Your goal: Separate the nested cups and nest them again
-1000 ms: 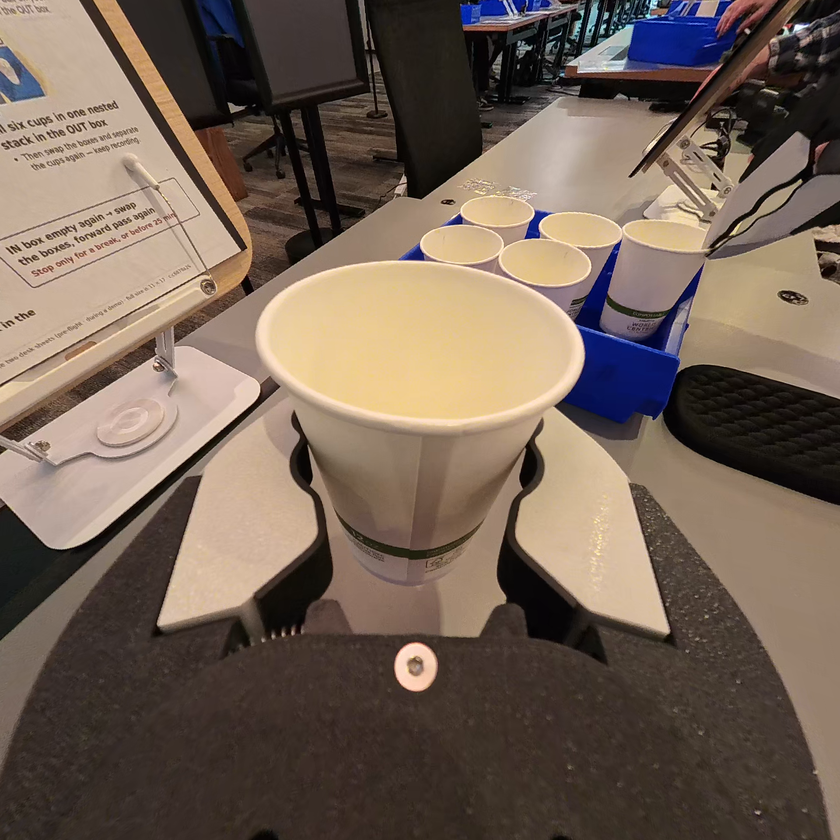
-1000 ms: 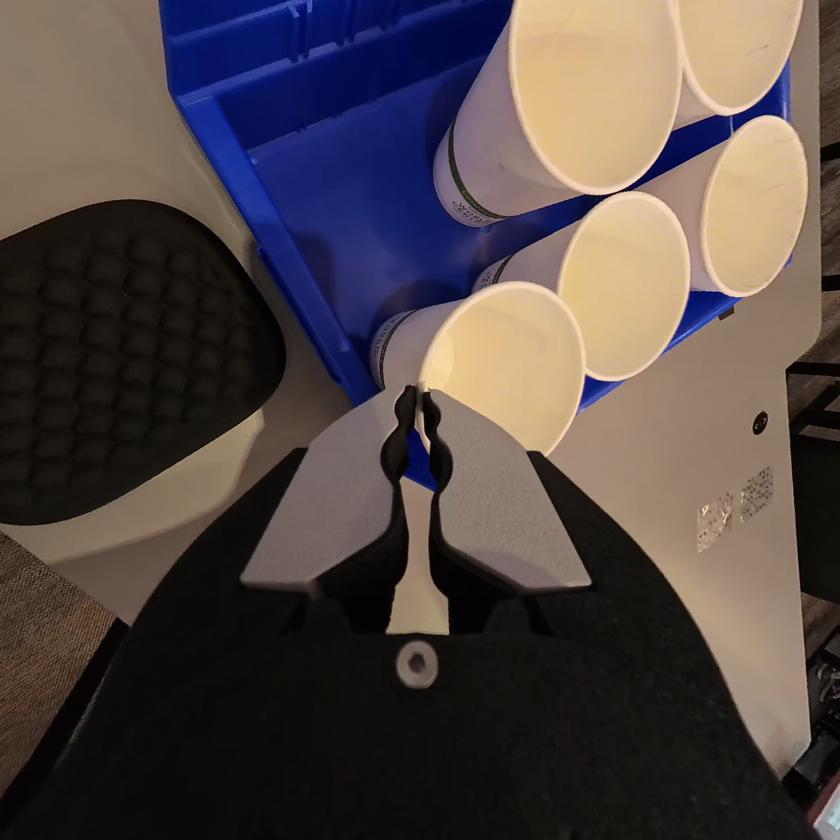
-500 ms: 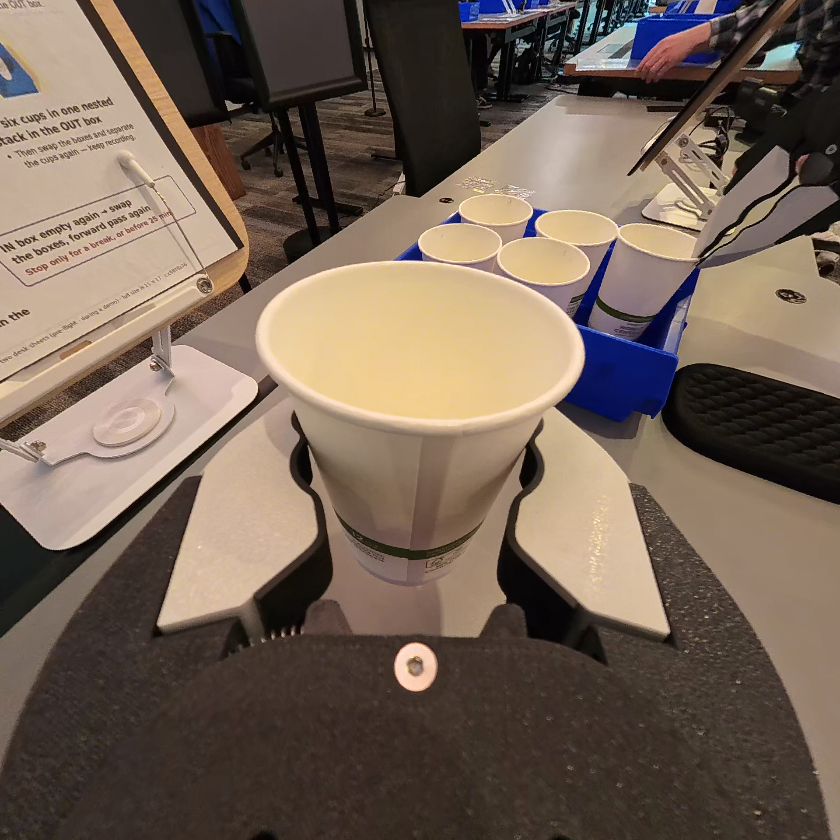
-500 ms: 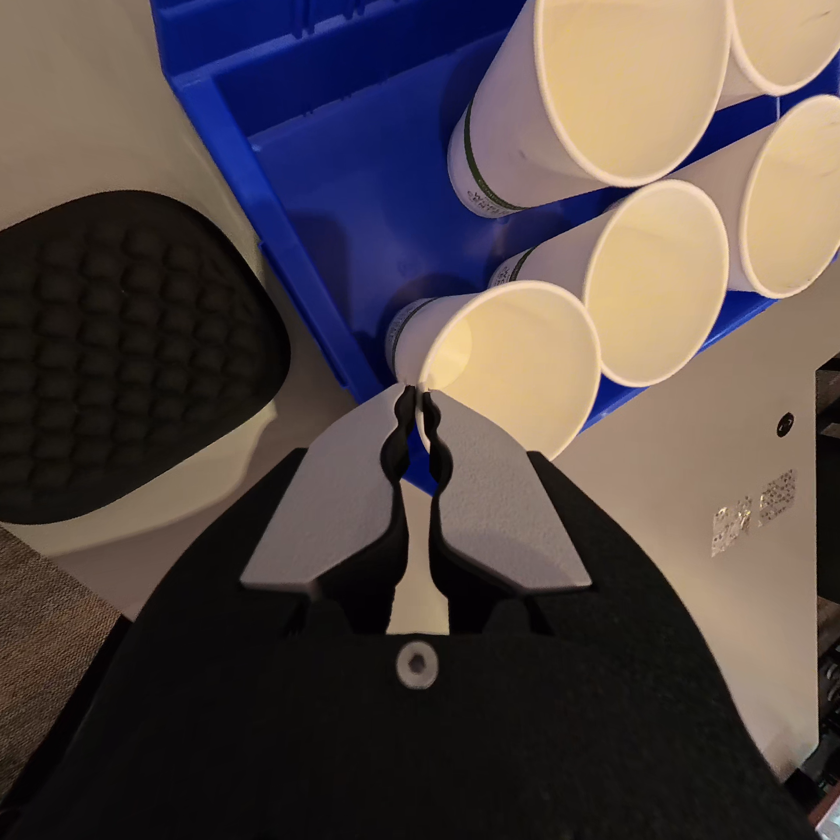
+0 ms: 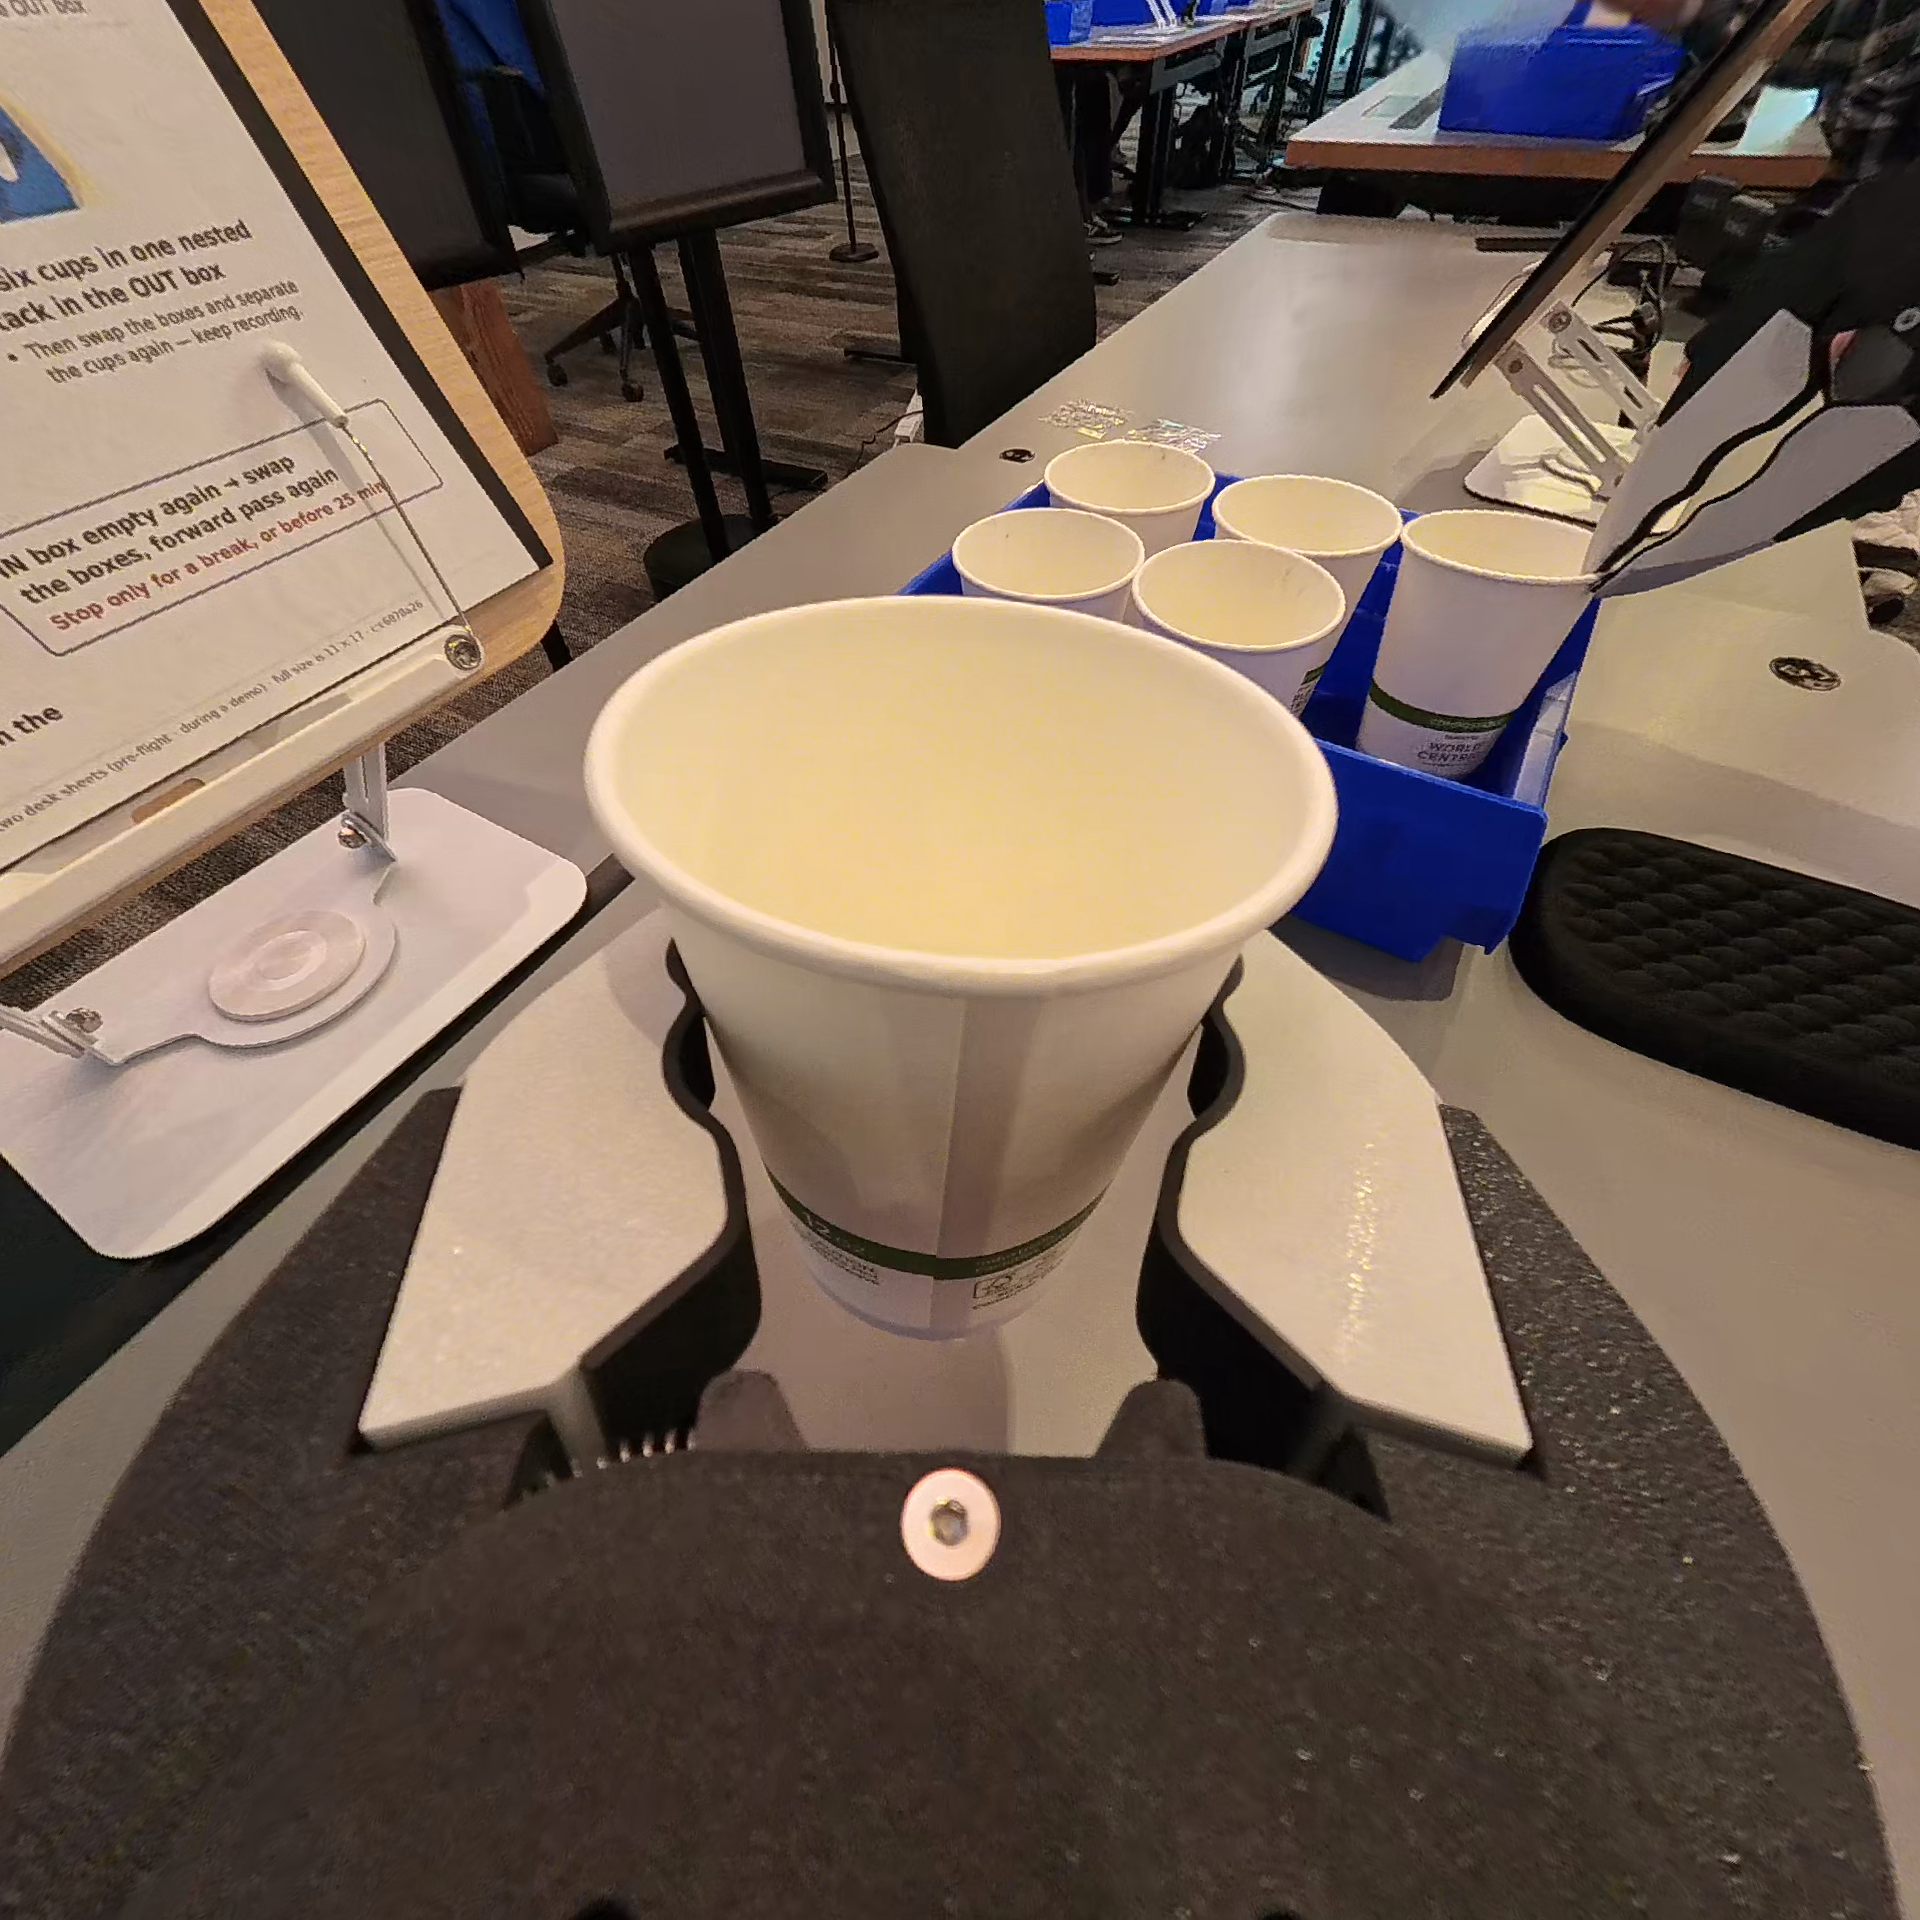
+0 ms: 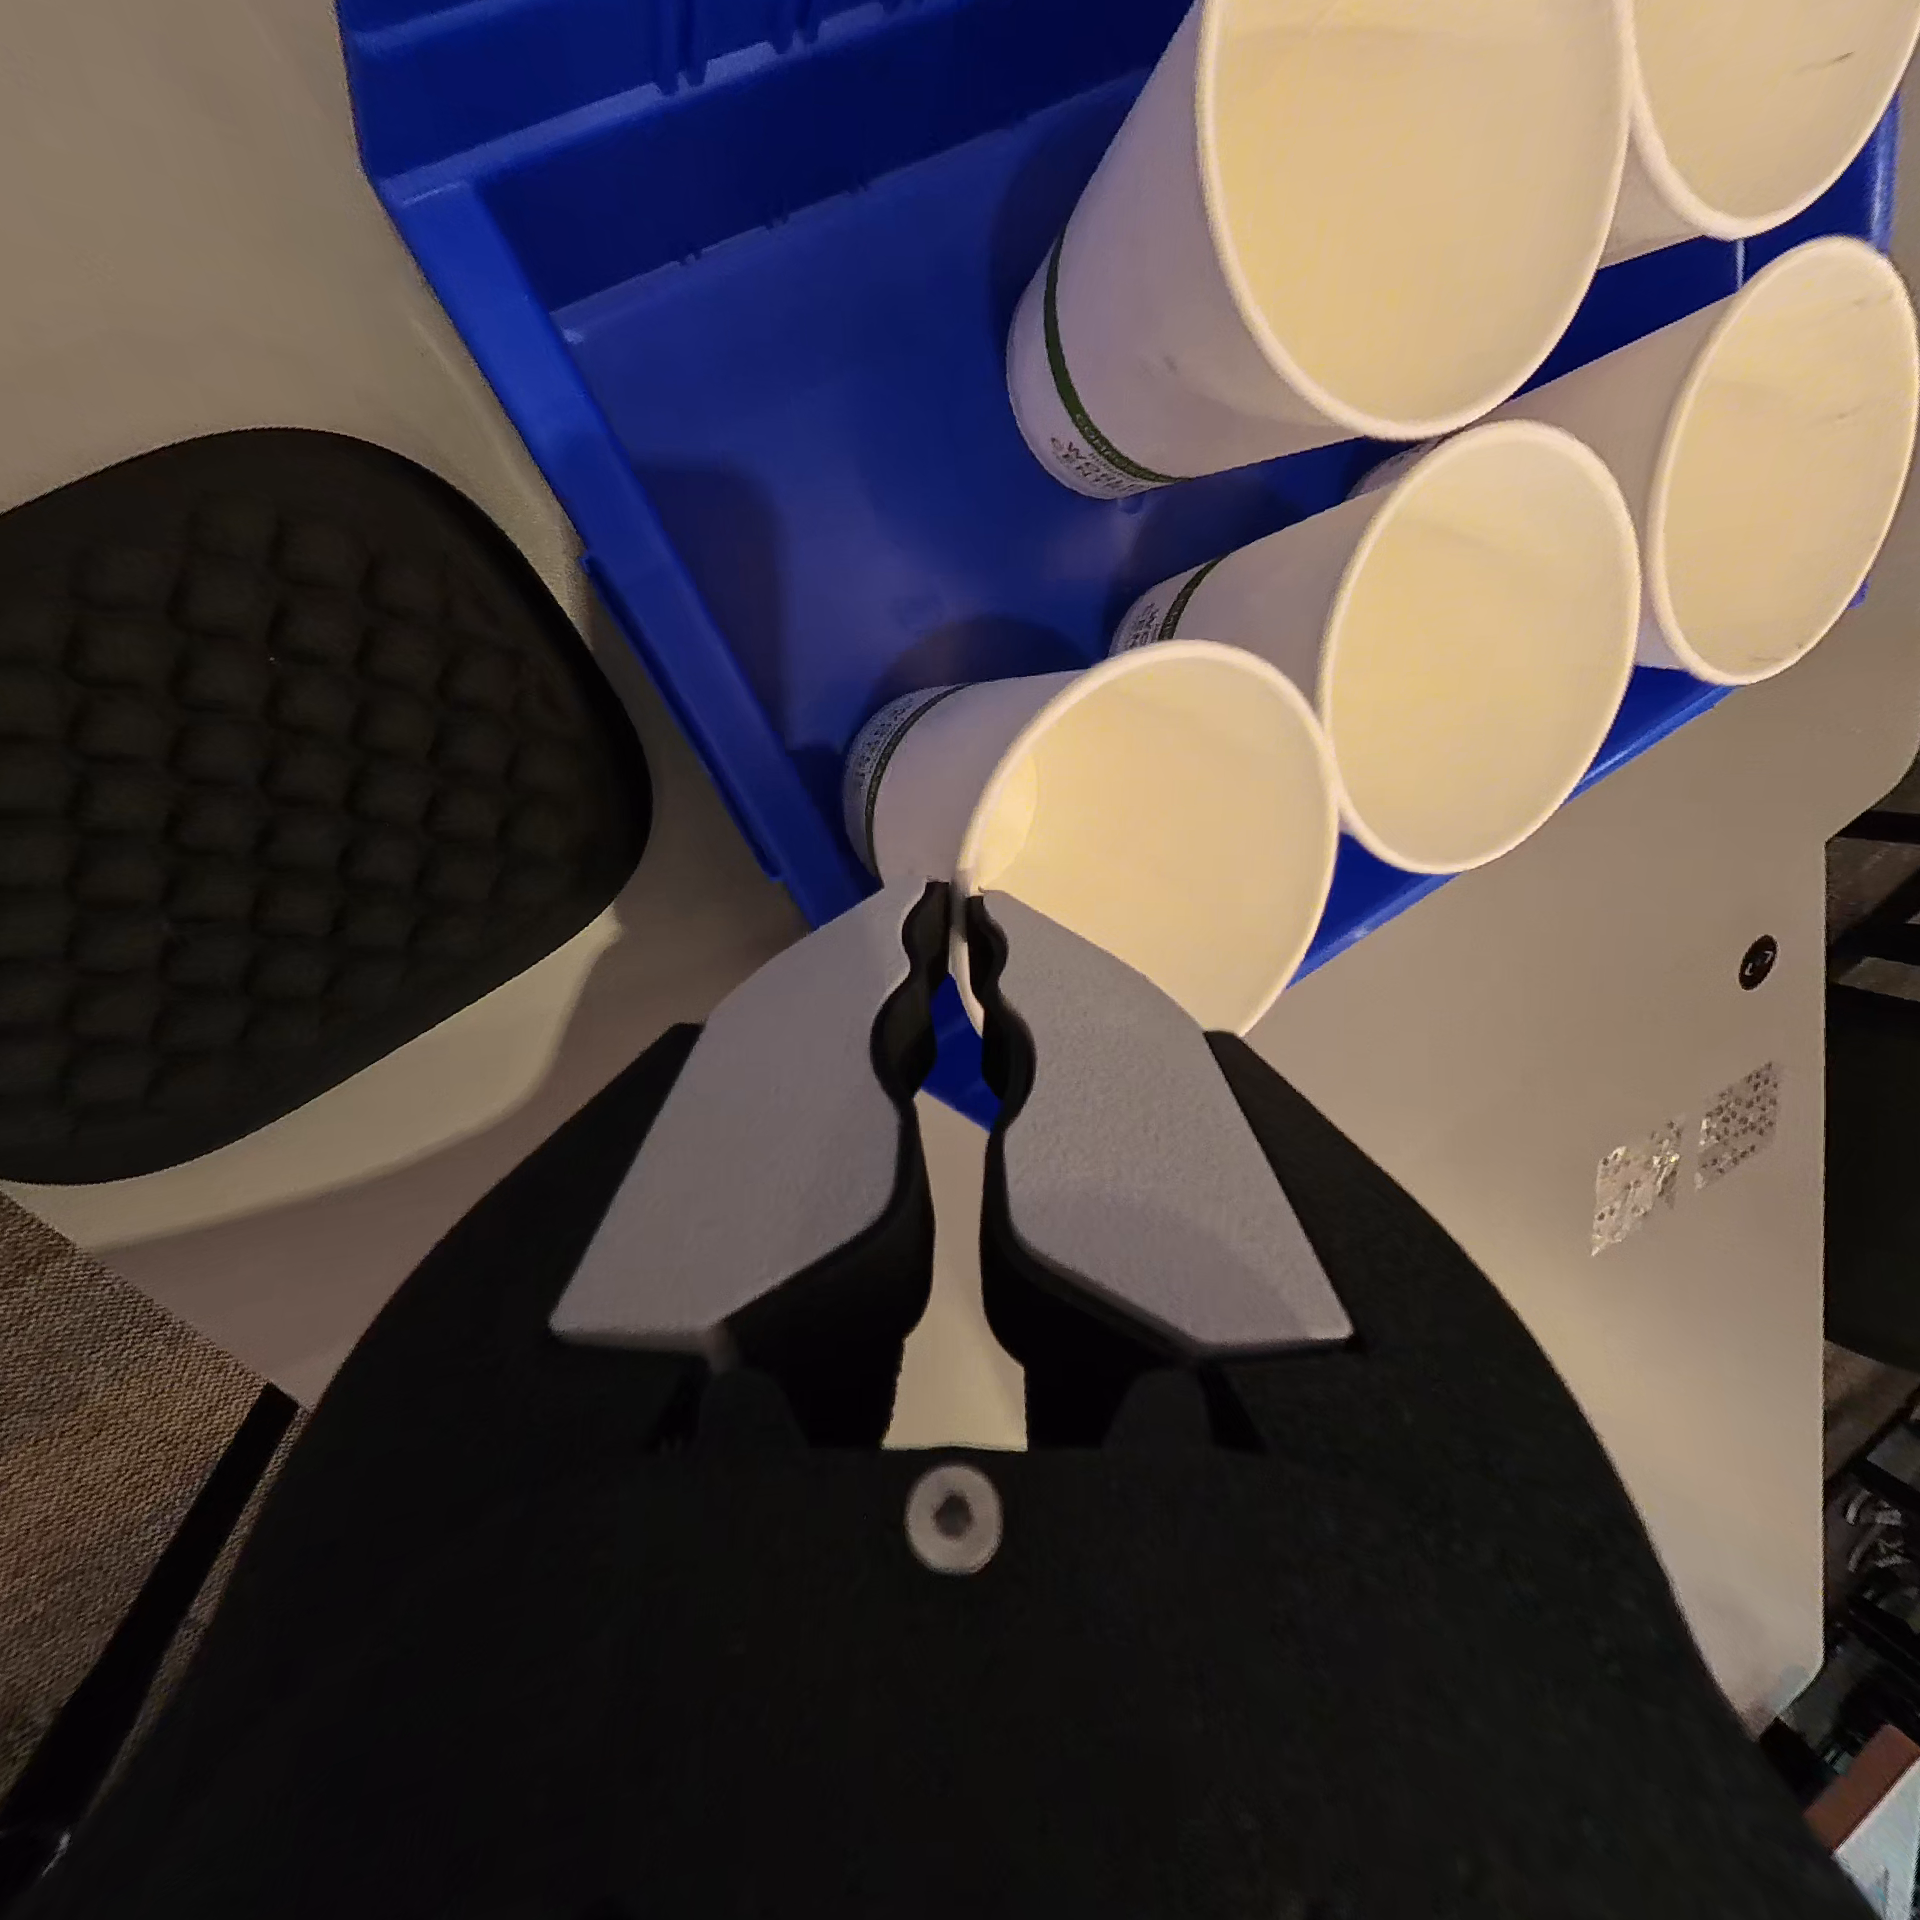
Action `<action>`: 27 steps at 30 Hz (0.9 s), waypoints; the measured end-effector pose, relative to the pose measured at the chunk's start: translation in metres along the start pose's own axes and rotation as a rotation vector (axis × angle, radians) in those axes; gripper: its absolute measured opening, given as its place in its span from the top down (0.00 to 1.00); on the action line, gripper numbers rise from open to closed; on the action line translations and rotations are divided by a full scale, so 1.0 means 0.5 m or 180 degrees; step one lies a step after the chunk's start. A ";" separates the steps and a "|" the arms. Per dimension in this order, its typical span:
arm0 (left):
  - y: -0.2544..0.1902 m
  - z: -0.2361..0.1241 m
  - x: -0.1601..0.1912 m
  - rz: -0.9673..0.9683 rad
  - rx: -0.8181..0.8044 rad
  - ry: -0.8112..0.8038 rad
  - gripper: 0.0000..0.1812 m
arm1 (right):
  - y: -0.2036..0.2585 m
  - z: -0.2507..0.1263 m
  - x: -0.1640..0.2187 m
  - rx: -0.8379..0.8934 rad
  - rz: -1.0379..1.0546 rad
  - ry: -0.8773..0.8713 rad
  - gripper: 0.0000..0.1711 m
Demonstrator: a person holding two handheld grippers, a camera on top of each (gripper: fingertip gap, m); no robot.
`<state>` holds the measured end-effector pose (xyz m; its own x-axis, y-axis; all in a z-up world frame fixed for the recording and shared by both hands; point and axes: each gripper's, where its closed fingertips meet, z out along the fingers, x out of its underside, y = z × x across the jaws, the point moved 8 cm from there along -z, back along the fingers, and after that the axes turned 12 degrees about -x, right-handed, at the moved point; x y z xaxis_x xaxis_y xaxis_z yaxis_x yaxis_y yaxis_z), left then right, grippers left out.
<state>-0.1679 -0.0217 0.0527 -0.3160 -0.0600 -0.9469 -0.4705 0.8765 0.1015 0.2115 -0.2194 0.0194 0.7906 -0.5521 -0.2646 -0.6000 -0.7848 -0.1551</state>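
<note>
My left gripper (image 5: 956,1049) is shut on a white paper cup (image 5: 956,914) and holds it upright, mouth up, over the grey table (image 5: 1299,343). Behind it a blue bin (image 5: 1434,842) holds several more white cups, all upright and apart. My right gripper (image 6: 951,899) is shut on the rim of the cup at the bin's near corner (image 6: 1143,831). That pinch also shows in the left wrist view, with the right gripper (image 5: 1605,571) on the rightmost cup (image 5: 1475,634). The other cups (image 6: 1475,644) stand beside it in the bin (image 6: 727,364).
A stand with an instruction sheet (image 5: 208,416) and its white base (image 5: 260,987) is at the left table edge. A black textured pad (image 5: 1745,987) lies right of the bin and also shows in the right wrist view (image 6: 291,779). Another tilted stand (image 5: 1558,353) is behind the bin.
Both grips are unchanged. The right wrist view has shifted slightly over the bin. The left gripper and its cup have barely moved.
</note>
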 end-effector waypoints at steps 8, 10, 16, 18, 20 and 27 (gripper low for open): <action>-0.006 0.003 0.002 0.0029 0.0014 0.0018 0.49 | -0.004 0.005 0.003 -0.0027 0.0037 0.0020 0.98; -0.007 0.003 0.002 0.0034 0.0016 0.0022 0.49 | -0.003 0.007 0.003 -0.0067 0.0039 0.0072 0.98; -0.003 0.002 0.001 0.0016 0.0009 0.0016 0.50 | 0.001 0.002 -0.001 -0.0106 0.0012 0.0054 0.92; -0.003 0.000 -0.001 0.0020 0.0004 -0.0005 0.50 | 0.001 -0.025 -0.023 0.0024 -0.0111 -0.0107 0.92; -0.004 0.000 -0.002 0.0009 0.0018 -0.0011 0.50 | -0.001 -0.068 -0.065 0.0196 -0.0254 -0.0303 0.92; -0.020 0.001 -0.004 0.0056 0.0076 -0.0030 0.49 | 0.031 -0.189 -0.318 0.0214 -0.1078 -0.0998 0.90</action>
<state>-0.1622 -0.0302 0.0537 -0.3163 -0.0402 -0.9478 -0.4452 0.8885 0.1108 0.0878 -0.1703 0.1492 0.8745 -0.1480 -0.4619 -0.3291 -0.8806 -0.3409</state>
